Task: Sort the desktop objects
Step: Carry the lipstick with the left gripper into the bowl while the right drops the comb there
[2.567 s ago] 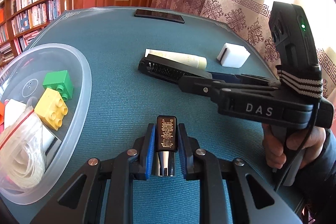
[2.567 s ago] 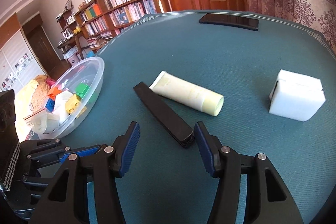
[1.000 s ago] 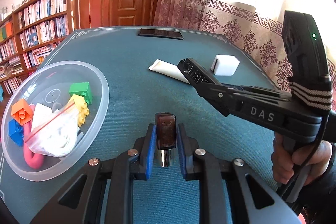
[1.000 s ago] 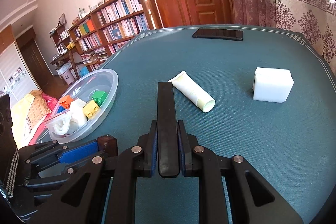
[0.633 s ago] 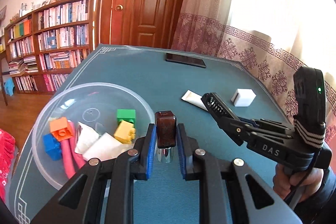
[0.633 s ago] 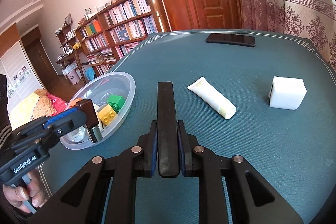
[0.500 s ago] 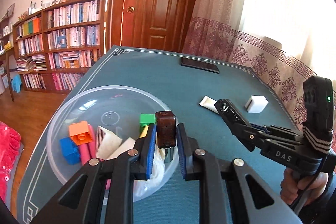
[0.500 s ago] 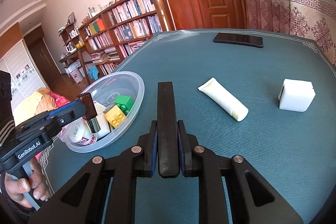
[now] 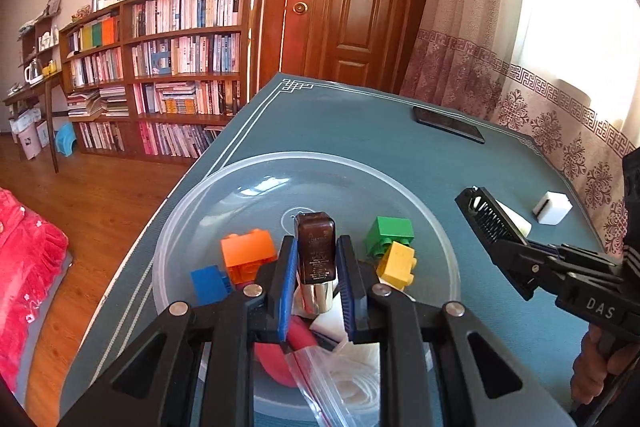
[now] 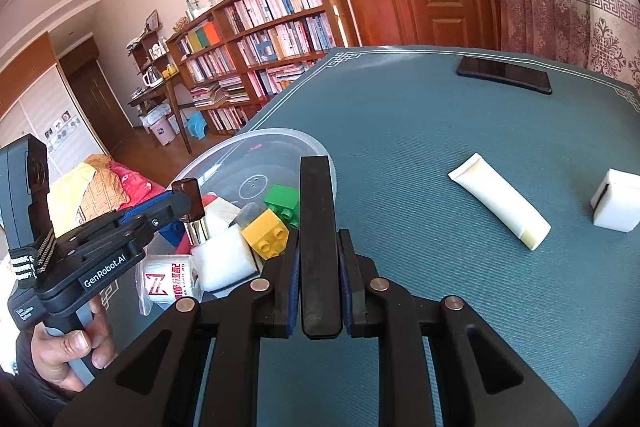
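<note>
Brown-capped bottle pinched tight in my left gripper, held above clear bowl | my right gripper clamped on black comb, bowl at its 10 o'clock | bowl holds green brick, yellow brick, orange brick | white tube and white block lie on table at 2 o'clock of right gripper
</note>
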Tool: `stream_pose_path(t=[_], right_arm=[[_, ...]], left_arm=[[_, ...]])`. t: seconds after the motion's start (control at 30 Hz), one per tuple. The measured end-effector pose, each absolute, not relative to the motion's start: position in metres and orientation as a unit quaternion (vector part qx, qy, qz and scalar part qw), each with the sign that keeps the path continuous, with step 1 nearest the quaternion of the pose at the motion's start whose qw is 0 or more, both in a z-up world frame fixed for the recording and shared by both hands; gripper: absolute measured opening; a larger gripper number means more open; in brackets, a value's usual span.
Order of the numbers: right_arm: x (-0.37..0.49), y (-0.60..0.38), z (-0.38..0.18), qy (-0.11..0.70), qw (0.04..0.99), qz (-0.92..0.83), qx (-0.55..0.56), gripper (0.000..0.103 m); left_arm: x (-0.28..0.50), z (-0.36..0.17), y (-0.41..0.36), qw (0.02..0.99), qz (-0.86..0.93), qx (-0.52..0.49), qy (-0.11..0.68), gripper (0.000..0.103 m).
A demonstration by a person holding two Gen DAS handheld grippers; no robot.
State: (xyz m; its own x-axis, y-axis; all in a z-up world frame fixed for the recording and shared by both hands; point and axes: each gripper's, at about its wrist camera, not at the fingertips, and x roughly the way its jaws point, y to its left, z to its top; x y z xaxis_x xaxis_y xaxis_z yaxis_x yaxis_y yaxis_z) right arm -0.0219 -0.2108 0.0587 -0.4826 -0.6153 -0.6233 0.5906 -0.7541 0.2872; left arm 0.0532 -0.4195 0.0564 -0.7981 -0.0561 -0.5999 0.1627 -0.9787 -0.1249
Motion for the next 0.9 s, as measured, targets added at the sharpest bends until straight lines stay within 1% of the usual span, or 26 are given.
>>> stream_pose_path(t=[0.27,0.3,0.33,0.37,0.4,0.43,0.63,0.77,0.8,0.83,0.9], right_arm=[[-0.024,-0.253,0.062,-0.005,0.38,-0.849,0.368,0.018],[-0.024,-0.258,0.062,-0.003,0.383,-0.847,0.368,0.018],[-0.025,-0.262,0.061,-0.002,0.385,-0.846,0.369,0.018],[-0.026,-0.267,0.061,-0.001,0.387,-0.845,0.37,0.018],[-0.026,-0.271,0.06,0.0,0.389,-0.843,0.371,0.018],[-0.026,-0.275,0.06,0.0,0.39,-0.842,0.372,0.019],[-0.028,-0.29,0.053,0.003,0.392,-0.836,0.383,0.019],[-0.027,-0.289,0.048,0.005,0.394,-0.833,0.388,0.02],[-0.027,-0.287,0.048,0.004,0.392,-0.834,0.389,0.027],[-0.027,-0.286,0.048,0.001,0.39,-0.835,0.388,0.037],[-0.027,-0.282,0.047,-0.008,0.389,-0.836,0.386,0.045]], left_arm=[[0.051,0.05,-0.434,0.069,-0.94,0.319,0.098,0.023],[0.05,0.05,-0.437,0.069,-0.939,0.321,0.103,0.027],[0.05,0.05,-0.44,0.067,-0.938,0.321,0.112,0.041],[0.051,0.05,-0.443,0.066,-0.938,0.319,0.121,0.051],[0.052,0.051,-0.446,0.067,-0.938,0.314,0.128,0.068],[0.054,0.053,-0.447,0.071,-0.94,0.307,0.131,0.076],[0.063,0.067,-0.444,0.085,-0.95,0.28,0.11,0.082],[0.064,0.068,-0.446,0.087,-0.95,0.279,0.11,0.083],[0.064,0.068,-0.446,0.089,-0.95,0.279,0.111,0.084],[0.065,0.069,-0.446,0.09,-0.95,0.279,0.112,0.084],[0.065,0.07,-0.447,0.092,-0.949,0.278,0.115,0.084]])
